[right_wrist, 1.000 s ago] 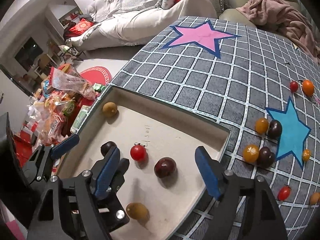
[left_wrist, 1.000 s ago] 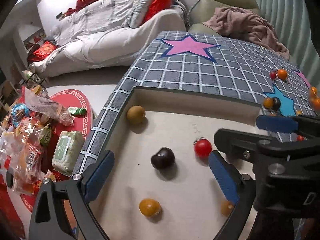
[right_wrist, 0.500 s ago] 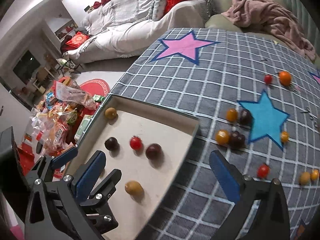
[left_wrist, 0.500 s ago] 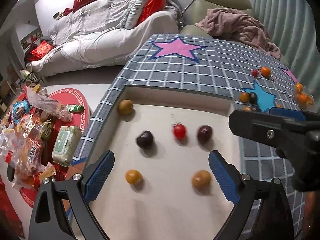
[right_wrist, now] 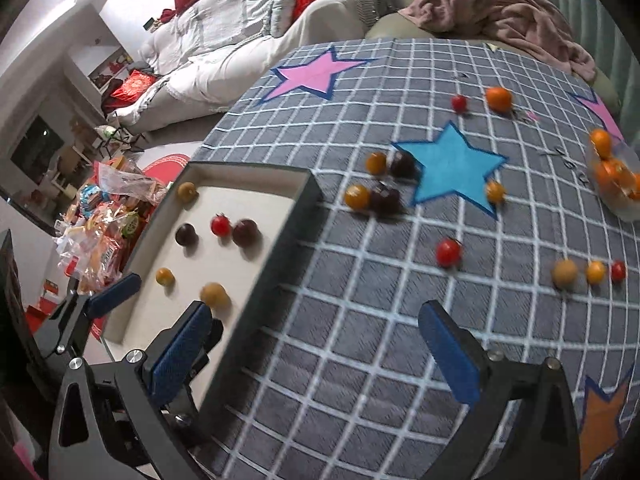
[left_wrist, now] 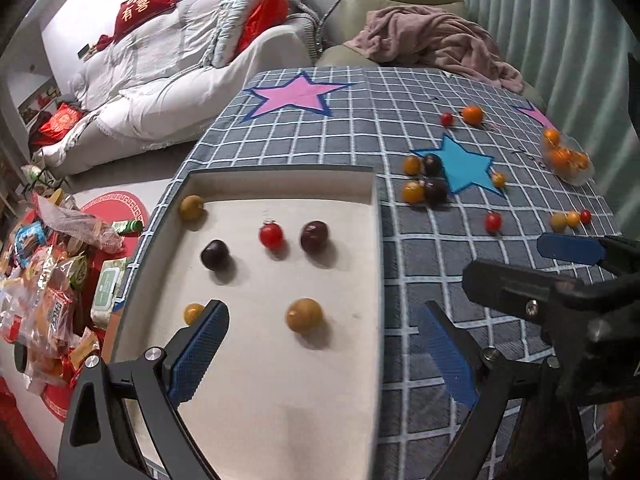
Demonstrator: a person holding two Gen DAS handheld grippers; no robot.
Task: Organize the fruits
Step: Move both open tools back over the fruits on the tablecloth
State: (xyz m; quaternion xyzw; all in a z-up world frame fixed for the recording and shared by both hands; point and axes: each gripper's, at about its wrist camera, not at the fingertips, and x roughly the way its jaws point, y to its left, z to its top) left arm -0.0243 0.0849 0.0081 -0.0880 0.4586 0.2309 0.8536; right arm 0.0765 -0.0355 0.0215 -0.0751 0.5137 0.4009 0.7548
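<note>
While fruits rest inside, tray (left_wrist: pixel 376 240), long axis toward camera.

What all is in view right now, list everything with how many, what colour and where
tray: one, cream inside with a dark rim, on the near left of the cloth
fruits in the tray: six; one red, two dark, three yellow-brown
checked cloth: one, grey with white lines and pink, blue and orange stars, covering the table
loose fruits on the cloth: about a dozen; red, orange, yellow and dark, mostly around the blue star
clear container of orange fruits: one, far right edge of the cloth
sofa: one, white cover with red cushions, behind the table
pink blanket: one, on the green seat at the back
snack packets: a pile, mixed colours, on the floor at left
left gripper: black with blue pads, open, empty
right gripper: black with blue pads, open, empty
</note>
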